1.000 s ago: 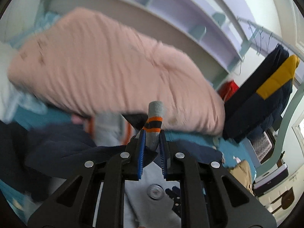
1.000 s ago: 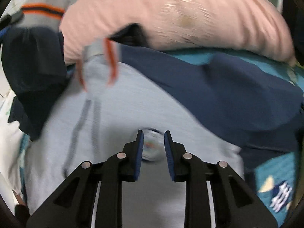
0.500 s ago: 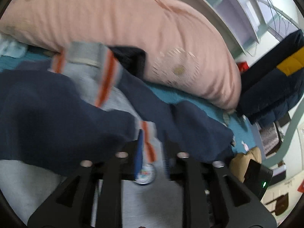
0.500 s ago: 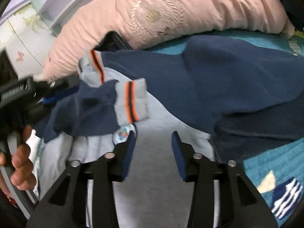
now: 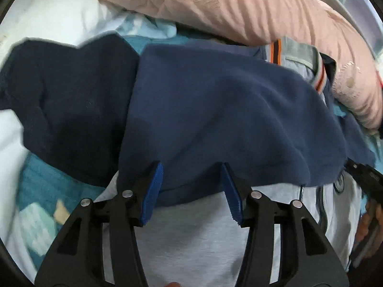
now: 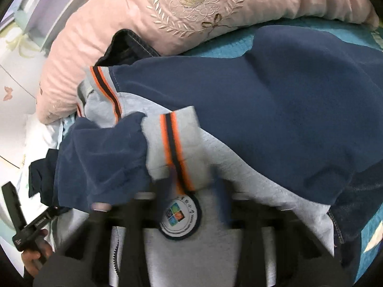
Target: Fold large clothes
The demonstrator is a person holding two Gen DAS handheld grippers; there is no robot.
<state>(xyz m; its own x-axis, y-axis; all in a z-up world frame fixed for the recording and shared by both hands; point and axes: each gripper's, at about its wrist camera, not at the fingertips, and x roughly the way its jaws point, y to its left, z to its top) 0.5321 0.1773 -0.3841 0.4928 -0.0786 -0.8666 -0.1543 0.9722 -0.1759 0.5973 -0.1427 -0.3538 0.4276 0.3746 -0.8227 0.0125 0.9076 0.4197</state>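
we're looking down at a navy and grey jacket (image 6: 275,100) spread over a teal quilt (image 5: 40,191), with a big pink pillow (image 6: 167,19) right behind it, up against the collar end. one navy sleeve (image 6: 100,157) is laid across the grey chest, its grey cuff with the orange and dark stripes (image 6: 177,143) sitting just above the round chest badge (image 6: 179,217).

left gripper (image 5: 191,189) is angled steeply down over the folded sleeve near the grey front panel. its blue pads (image 5: 153,186) stand apart and the jaws are opening — nothing is pinched, the navy cloth just lies under the gap. in the right wrist view we can see the hand (image 6: 36,248) wrapped round that tool's handle, low at the left edge.

right gripper (image 6: 194,186) is also tilted steeply down, tips right at the striped cuff and the badge. it's motion-blurred, jaws closing — the cuff's lower edge sits between the fingers but we can't tell if the pads have got hold of it. part of that tool (image 5: 366,177) shows at the right edge of the left wrist view.
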